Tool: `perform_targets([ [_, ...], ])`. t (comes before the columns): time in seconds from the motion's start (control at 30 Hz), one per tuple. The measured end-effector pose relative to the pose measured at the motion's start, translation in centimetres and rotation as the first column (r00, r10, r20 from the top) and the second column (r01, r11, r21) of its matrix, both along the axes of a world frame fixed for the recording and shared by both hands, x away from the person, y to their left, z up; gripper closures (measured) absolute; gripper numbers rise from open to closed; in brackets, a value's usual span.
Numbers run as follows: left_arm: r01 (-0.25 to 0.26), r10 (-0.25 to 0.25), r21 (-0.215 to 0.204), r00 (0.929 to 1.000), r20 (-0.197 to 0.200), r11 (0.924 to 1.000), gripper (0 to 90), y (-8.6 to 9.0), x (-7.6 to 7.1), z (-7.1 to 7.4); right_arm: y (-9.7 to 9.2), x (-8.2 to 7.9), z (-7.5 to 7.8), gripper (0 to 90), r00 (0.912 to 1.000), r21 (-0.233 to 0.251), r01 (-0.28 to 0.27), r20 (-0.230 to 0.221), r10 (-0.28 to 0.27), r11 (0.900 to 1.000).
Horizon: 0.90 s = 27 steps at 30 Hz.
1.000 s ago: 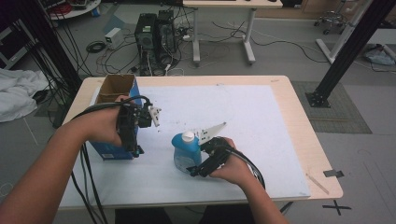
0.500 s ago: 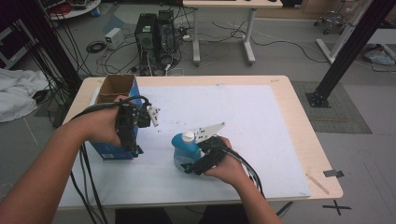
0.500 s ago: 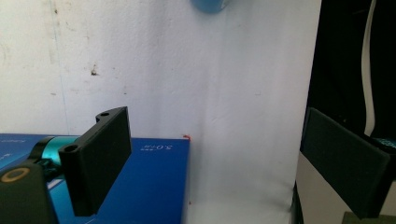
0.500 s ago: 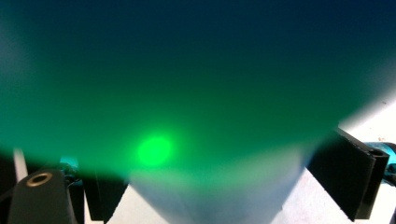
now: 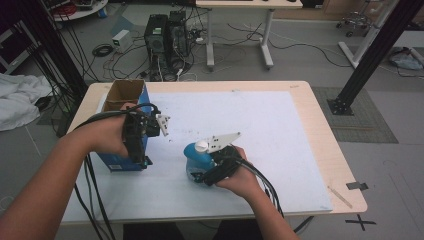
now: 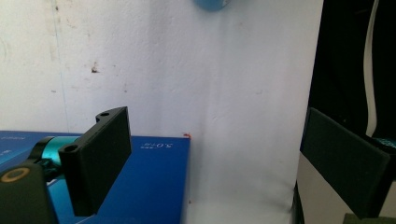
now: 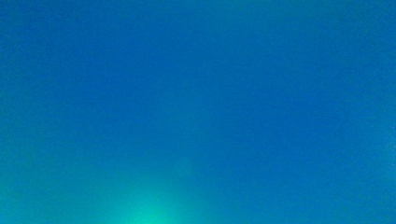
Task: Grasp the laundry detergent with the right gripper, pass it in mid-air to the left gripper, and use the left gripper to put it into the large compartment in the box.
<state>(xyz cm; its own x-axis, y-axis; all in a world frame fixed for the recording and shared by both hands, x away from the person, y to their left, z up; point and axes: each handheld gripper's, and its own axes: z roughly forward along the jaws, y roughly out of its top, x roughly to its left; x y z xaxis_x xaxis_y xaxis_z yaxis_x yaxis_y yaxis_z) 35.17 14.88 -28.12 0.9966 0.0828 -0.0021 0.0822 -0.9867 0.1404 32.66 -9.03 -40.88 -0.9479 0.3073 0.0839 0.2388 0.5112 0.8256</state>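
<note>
White paper covers the table [image 5: 320, 150], where the right gripper [image 5: 207, 167] (jaws just closing) hugs the blue bottle [image 5: 196, 159] near the front edge, while the left gripper [image 5: 135, 145] waits wide open over the blue box [image 5: 122, 127], ready to pack.

Small white print on the blue box [image 6: 154, 182], just right of the left jaw of the left gripper [image 6: 205, 163], seen upside down: perhaps "3.0 TS", too blurred to be sure. More pale lettering at the box's far left edge, behind that jaw, unreadable. White marks on the box's near side in the high view, too small to read. Nothing else legible.
</note>
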Motion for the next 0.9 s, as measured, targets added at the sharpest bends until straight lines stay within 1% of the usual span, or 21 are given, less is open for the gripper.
perform_targets([
  [0.1, -0.005, 0.005, -0.003, 1.0, 0.001, 1.0, 9.1, 0.05, -0.04, -0.01, 0.07, -0.03, -0.03, 16.4, 1.0, 0.004, 0.0, 0.006, 0.0, 1.0],
  [0.13, 0.0, 0.0, 0.002, 1.0, 0.001, 1.0, 9.1, 0.07, 0.0, 0.01, 0.08, -0.06, -0.03, 16.5, 1.0, 0.006, 0.002, 0.009, -0.002, 1.0],
  [0.23, -0.003, 0.003, 0.0, 1.0, -0.001, 1.0, 9.1, 0.08, -0.01, -0.08, 0.08, -0.1, -0.04, 22.5, 0.9999, 0.015, -0.004, 0.013, 0.004, 0.9999],
  [0.27, -0.003, 0.003, -0.002, 1.0, 0.0, 1.0, 9.1, 0.09, -0.01, -0.11, 0.05, -0.13, -0.03, 22.9, 0.9998, 0.018, -0.006, 0.02, 0.006, 0.9998],
  [0.43, -0.006, 0.006, -0.001, 1.0, 0.0, 1.0, 9.1, 0.1, -0.04, -0.16, -0.02, -0.2, -0.19, 23.4, 0.9997, 0.017, 0.001, 0.025, -0.002, 0.9999],
  [0.53, -0.005, 0.005, 0.002, 1.0, 0.0, 1.0, 9.1, 0.09, -0.04, -0.18, -0.17, -0.27, -0.23, 26.8, 0.9995, 0.021, 0.011, 0.03, -0.012, 0.9997],
  [0.63, -0.008, 0.008, 0.002, 1.0, 0.001, 1.0, 9.1, 0.04, -0.07, -0.22, -0.22, -0.28, -0.28, 27.7, 0.9992, 0.021, 0.015, 0.036, -0.016, 0.9997],
  [0.73, -0.01, 0.01, 0.004, 1.0, 0.0, 0.9999, 9.1, -0.02, -0.1, -0.2, -0.19, -0.34, -0.28, 30.8, 0.999, 0.024, 0.009, 0.042, -0.01, 0.9997],
  [0.9, -0.009, 0.009, 0.004, 1.0, 0.001, 1.0, 9.1, -0.11, -0.06, -0.26, -0.09, -0.43, -0.35, 31.6, 0.9989, 0.03, 0.007, 0.047, -0.008, 0.9995],
])
